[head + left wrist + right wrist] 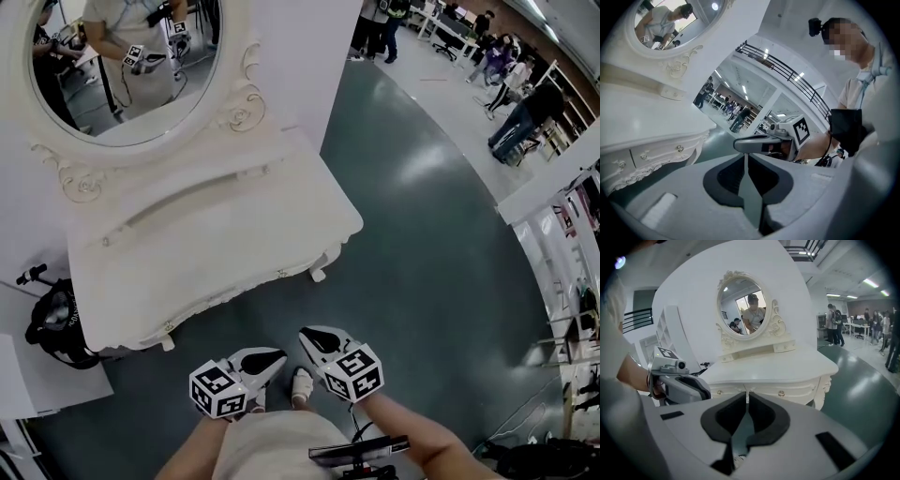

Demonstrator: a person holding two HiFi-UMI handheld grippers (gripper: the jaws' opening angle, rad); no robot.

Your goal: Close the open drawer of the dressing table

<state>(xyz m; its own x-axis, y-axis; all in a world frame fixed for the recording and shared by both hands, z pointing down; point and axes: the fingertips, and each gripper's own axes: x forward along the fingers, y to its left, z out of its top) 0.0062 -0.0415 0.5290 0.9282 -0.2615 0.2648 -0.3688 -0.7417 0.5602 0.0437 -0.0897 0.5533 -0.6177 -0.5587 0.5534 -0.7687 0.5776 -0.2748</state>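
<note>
The white dressing table with its oval mirror stands at the upper left of the head view. In the right gripper view its drawer fronts with small knobs sit flush with the table's front, and I see none pulled out. Both grippers hang low by my body, over the floor and apart from the table. My left gripper has its jaws together with nothing between them. The right gripper is beside it, jaws likewise together and empty.
A black bag lies on the floor left of the table. A white wall panel rises behind the table. Dark green floor stretches to the right, with people standing far back and a rack at the right edge.
</note>
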